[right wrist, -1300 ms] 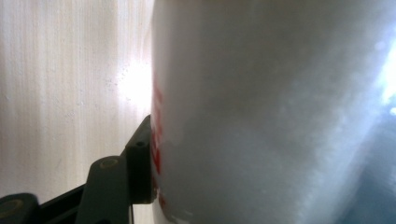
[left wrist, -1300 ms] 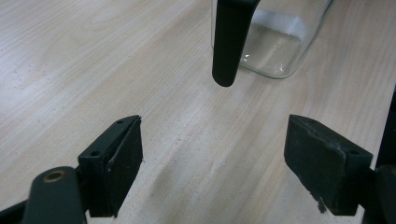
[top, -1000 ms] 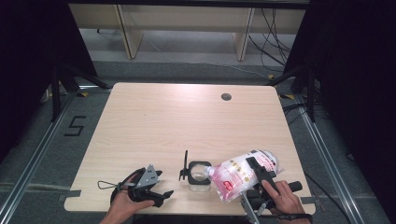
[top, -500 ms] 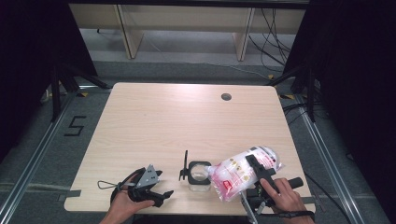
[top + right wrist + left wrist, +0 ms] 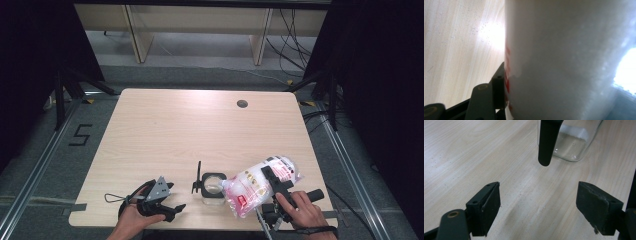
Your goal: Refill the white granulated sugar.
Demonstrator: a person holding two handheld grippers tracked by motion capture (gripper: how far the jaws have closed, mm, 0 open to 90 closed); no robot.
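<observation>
Barely shifted, right tool (image 5: 274, 184) pinches tilted bag (image 5: 252, 185); left tool (image 5: 176, 205) rests spread.

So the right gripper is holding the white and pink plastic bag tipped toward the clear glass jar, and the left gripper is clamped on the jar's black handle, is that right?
Not quite. The left gripper is not clamped on the black handle: in the left gripper view its jaws stand wide open, short of it. The rest holds: the right gripper grips the white and pink plastic bag, tipped toward the clear glass jar.
</observation>
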